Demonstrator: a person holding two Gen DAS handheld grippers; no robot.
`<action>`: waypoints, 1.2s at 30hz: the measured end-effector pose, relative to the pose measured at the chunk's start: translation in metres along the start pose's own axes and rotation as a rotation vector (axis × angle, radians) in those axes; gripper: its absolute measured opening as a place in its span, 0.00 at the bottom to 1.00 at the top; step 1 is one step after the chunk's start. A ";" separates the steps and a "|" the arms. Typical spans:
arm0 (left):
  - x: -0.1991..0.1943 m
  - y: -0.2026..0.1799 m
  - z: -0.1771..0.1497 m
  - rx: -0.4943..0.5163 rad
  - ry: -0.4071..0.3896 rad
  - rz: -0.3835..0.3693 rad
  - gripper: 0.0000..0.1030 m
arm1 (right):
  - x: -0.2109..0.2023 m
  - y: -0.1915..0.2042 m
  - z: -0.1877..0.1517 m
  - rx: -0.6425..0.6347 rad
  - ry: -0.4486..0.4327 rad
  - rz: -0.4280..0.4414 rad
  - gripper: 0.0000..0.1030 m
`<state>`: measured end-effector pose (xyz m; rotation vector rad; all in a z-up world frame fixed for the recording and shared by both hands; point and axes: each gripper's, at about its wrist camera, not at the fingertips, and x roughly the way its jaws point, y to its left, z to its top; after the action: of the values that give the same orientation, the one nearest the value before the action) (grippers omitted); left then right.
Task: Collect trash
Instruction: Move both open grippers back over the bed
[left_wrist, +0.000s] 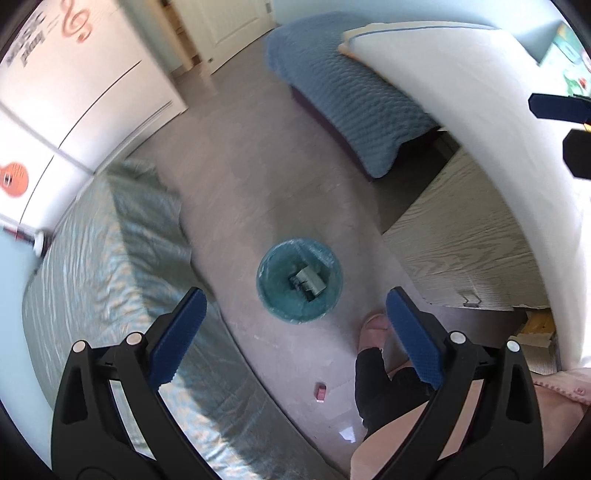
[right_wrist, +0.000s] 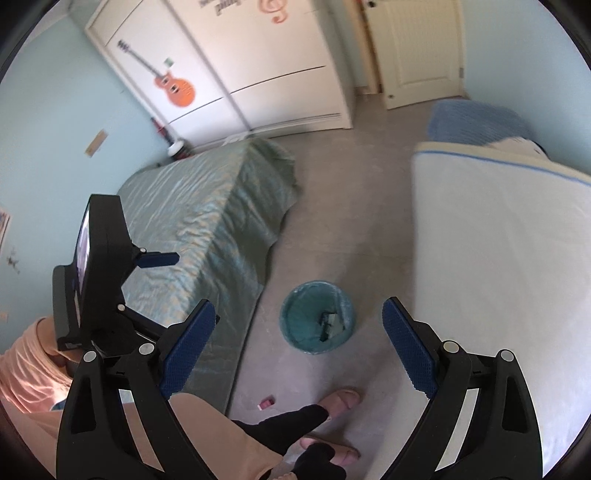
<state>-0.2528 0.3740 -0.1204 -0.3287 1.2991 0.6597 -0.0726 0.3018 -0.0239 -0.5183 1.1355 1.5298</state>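
A round teal-lined trash bin (left_wrist: 277, 306) stands on the grey floor between two beds. A grey-green crumpled box (left_wrist: 308, 282) lies at its bottom. My left gripper (left_wrist: 295, 299) hangs open above the bin with nothing between its blue pads. In the right wrist view the same bin (right_wrist: 295, 325) holds the box (right_wrist: 330, 325). My right gripper (right_wrist: 299, 306) is open and empty above it. A small pink scrap (left_wrist: 320, 391) lies on the floor near the person's feet, and the right wrist view shows the scrap (right_wrist: 266, 402) too.
A green-covered bed (right_wrist: 207, 221) is left of the bin, and a white mattress (right_wrist: 498, 258) leans at the right. The person's slippered foot (left_wrist: 375, 325) stands close to the bin. A white wardrobe (right_wrist: 258, 74) and a door are at the far wall.
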 end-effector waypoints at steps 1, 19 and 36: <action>-0.003 -0.010 0.005 0.027 -0.009 -0.006 0.93 | -0.007 -0.006 -0.006 0.021 -0.010 -0.010 0.88; -0.040 -0.195 0.036 0.495 -0.111 -0.155 0.93 | -0.133 -0.098 -0.154 0.427 -0.201 -0.247 0.88; -0.069 -0.373 0.005 0.936 -0.174 -0.263 0.93 | -0.229 -0.142 -0.326 0.800 -0.319 -0.478 0.88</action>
<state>-0.0272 0.0698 -0.1031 0.3189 1.2331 -0.1746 0.0466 -0.1041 -0.0359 0.0165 1.1544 0.6294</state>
